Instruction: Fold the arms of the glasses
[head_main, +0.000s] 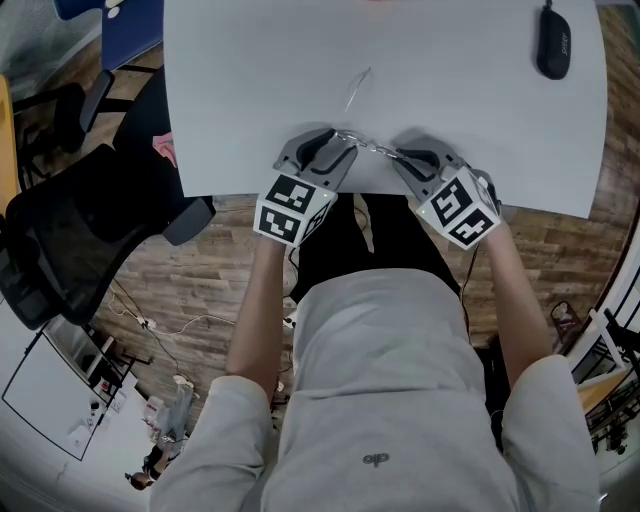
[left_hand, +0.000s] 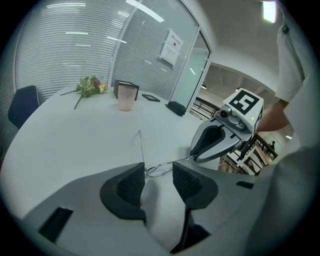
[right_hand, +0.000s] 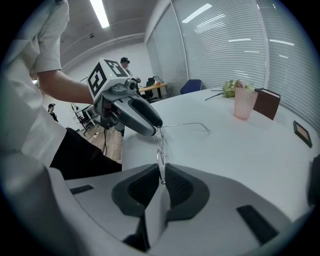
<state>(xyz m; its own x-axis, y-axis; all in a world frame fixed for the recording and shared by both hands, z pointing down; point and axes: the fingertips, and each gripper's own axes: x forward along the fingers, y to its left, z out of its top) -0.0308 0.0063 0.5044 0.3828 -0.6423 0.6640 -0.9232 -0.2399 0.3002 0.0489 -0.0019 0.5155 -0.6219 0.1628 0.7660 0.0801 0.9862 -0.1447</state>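
Observation:
Thin wire-rimmed glasses (head_main: 366, 146) hang between my two grippers, just above the near edge of the white table (head_main: 460, 90). One arm of the glasses (head_main: 358, 86) sticks out away from me over the tabletop. My left gripper (head_main: 340, 142) holds one end: a lens rim (left_hand: 159, 169) spans the gap between its pads (left_hand: 135, 184). My right gripper (head_main: 400, 156) has its jaws nearly together on the other end of the frame (right_hand: 161, 160). In the right gripper view the unfolded arm (right_hand: 185, 125) runs off to the right from the left gripper's tip (right_hand: 154, 128).
A black glasses case (head_main: 553, 42) lies at the table's far right. A pink cup (left_hand: 126, 97), a bunch of flowers (left_hand: 90, 86) and a dark box (right_hand: 266, 102) stand at the far side. A black office chair (head_main: 70, 235) is on the floor to the left.

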